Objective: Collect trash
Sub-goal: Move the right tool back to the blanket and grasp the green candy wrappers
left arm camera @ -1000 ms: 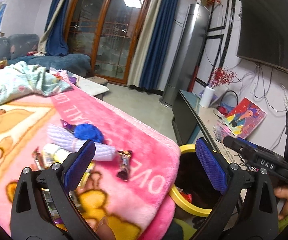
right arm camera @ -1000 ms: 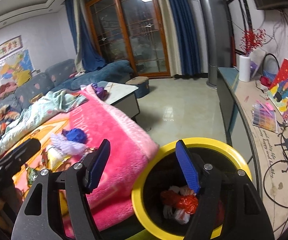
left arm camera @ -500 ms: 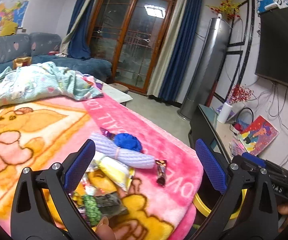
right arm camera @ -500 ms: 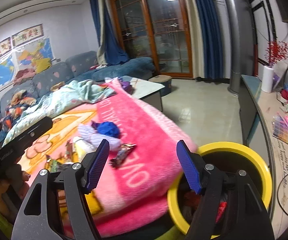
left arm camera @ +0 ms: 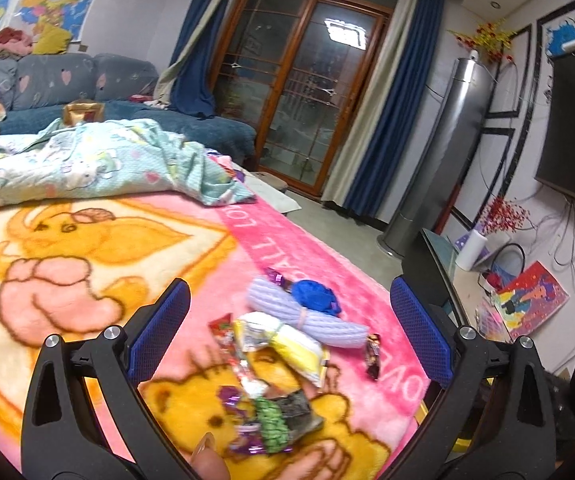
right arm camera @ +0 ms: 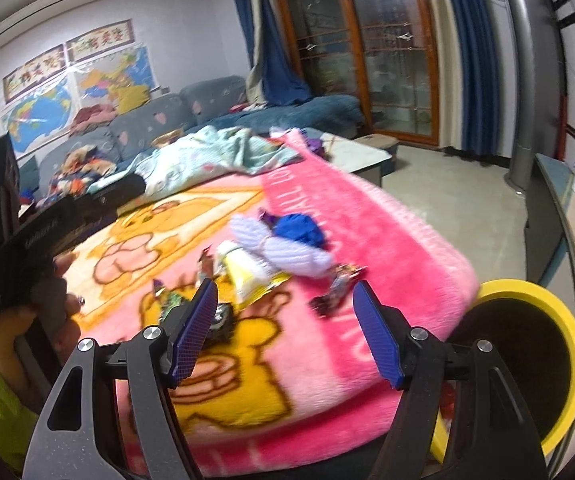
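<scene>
Yellow bin [right arm camera: 527, 292] now off right, both claws released, swung over wrappers [left arm camera: 271, 380].

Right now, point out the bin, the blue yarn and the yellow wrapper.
bin [right arm camera: 567, 322], right wrist view, on its yellow rim.
blue yarn [left arm camera: 313, 296], left wrist view, middle of the ball.
yellow wrapper [left arm camera: 299, 350], left wrist view, its yellow face.

A pink cartoon-print blanket [left arm camera: 99, 248] covers the surface. On it, near the edge, lie a lavender knitted roll [left arm camera: 307, 316] touching a blue bundle [left arm camera: 314, 296], a yellow-white packet [left arm camera: 287, 344], a small dark candy wrapper [left arm camera: 372, 354] and a heap of crumpled wrappers [left arm camera: 267, 416]. A pale green quilt [left arm camera: 99, 164] is bunched at the far end.
</scene>
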Tool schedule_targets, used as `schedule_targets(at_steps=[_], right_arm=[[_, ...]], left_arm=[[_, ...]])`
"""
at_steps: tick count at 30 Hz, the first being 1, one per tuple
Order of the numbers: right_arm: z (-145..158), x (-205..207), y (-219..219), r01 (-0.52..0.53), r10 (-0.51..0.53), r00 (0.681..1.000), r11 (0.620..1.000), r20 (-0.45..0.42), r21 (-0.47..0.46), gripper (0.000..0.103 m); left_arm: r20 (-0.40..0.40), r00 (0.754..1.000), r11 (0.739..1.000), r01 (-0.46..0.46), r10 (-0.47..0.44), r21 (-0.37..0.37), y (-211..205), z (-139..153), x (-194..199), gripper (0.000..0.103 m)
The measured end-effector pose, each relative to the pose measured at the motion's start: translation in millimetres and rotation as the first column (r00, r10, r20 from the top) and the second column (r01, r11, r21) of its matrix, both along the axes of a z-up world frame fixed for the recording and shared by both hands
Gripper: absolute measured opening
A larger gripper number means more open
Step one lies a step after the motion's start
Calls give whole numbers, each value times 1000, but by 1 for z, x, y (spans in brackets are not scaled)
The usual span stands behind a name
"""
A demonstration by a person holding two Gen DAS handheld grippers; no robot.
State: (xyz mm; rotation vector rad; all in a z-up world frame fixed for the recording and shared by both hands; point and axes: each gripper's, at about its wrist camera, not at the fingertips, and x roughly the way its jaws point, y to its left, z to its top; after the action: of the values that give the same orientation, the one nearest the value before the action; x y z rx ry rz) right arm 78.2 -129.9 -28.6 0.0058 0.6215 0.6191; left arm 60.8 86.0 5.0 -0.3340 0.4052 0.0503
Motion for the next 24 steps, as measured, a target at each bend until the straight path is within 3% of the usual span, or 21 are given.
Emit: schedule_targets(at_steps=[7, 15, 24], right_arm=[[-13, -8, 34, -118, 117, 993, 992, -30, -36, 68], [-40, -16, 84, -236, 232, 972, 963, -44, -132, 68], [-62, -8, 115, -293, 289, 956, 935, -52, -201, 67]], left_arm=[[-48, 998, 999, -28, 26, -44, 32, -8, -8, 91], [-162, 986, 993, 13, -33, -120, 51, -34, -15, 62], [-251, 959, 967, 72, -134, -243, 55, -64, -3, 52]])
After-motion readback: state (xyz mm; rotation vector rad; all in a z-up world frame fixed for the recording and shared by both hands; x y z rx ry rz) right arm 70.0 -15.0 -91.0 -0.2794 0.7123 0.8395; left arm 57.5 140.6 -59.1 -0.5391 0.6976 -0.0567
